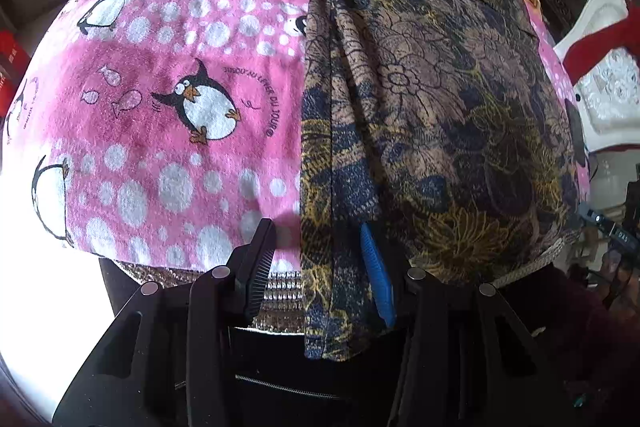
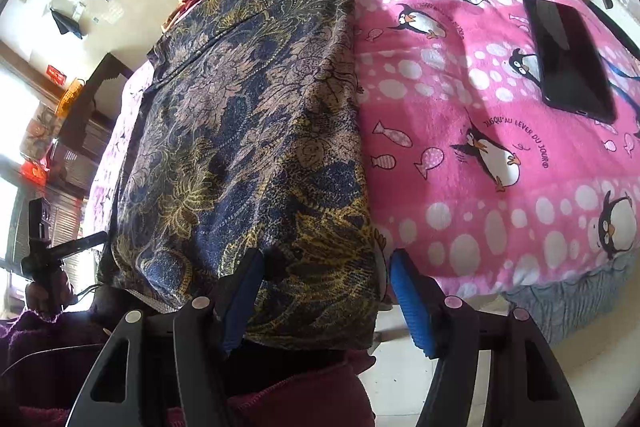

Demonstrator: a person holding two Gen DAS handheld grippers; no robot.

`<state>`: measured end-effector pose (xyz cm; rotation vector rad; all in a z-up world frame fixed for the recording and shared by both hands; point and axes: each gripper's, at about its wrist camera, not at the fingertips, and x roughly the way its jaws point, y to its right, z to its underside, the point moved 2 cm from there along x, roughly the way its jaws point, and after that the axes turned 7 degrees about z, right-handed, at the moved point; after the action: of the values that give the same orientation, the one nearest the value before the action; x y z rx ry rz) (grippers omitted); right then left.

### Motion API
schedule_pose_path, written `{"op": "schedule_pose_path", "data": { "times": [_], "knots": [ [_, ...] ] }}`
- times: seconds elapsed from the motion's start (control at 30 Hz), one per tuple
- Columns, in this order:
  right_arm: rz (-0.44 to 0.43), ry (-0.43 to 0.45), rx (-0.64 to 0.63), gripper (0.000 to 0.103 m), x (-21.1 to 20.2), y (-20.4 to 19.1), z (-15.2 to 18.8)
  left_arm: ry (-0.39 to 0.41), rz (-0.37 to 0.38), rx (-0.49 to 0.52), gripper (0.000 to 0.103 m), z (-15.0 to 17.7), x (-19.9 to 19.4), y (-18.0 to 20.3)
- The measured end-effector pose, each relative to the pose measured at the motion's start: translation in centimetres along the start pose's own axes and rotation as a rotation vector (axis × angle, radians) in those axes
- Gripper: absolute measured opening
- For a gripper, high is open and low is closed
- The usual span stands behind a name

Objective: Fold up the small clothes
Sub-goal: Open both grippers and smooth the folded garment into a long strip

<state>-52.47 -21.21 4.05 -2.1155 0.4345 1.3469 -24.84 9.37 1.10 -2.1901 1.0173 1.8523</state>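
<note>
**Mia:** Where is the thing we fold?

**Dad:** It is the dark blue and gold flowery cloth garment (image 2: 248,131). It lies in a long strip on the fuzzy pink penguin blanket (image 2: 480,187). Its near end hangs over the blanket's edge, toward us.

**Mia:** How do we fold it well?

**Dad:** I think the near end should be picked up at both corners together, then carried to the far end. Both sides should go up level, so the edges meet and no lumps stay inside.

**Mia:** What is the right gripper (image 2: 326,295) doing?

**Dad:** It sits low at the near end. Its fingers are spread wide apart. The hanging hem lies between them, right by the left finger. Nothing is pinched.

**Mia:** And the left gripper (image 1: 320,267)?

**Dad:** It is low at the near edge too, pointing along the cloth. Its fingers are also spread apart, and a bunched fold of the garment (image 1: 420,87) hangs down between them. The fold hides part of the blue pad, but it is not squeezed.

**Mia:** What is that black thing?

**Dad:** A flat black phone (image 2: 568,59), lying on the blanket, well apart from the garment.
</note>
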Motion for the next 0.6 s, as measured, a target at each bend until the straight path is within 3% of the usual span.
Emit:
{"op": "schedule_pose_path", "data": {
  "times": [0.2,0.37,0.6],
  "knots": [
    [-0.044,0.0,0.015,0.063,0.2,0.3,0.7,-0.064,-0.018,0.027,0.044,1.0,0.7,0.5],
    [-0.092,0.0,0.062,0.063,0.5,0.6,0.8,-0.072,-0.034,0.036,0.044,0.8,1.0,0.9],
    [-0.092,-0.005,0.055,0.063,0.6,0.4,0.7,-0.071,-0.042,0.039,0.046,0.7,1.3,1.1]
  ]
}}
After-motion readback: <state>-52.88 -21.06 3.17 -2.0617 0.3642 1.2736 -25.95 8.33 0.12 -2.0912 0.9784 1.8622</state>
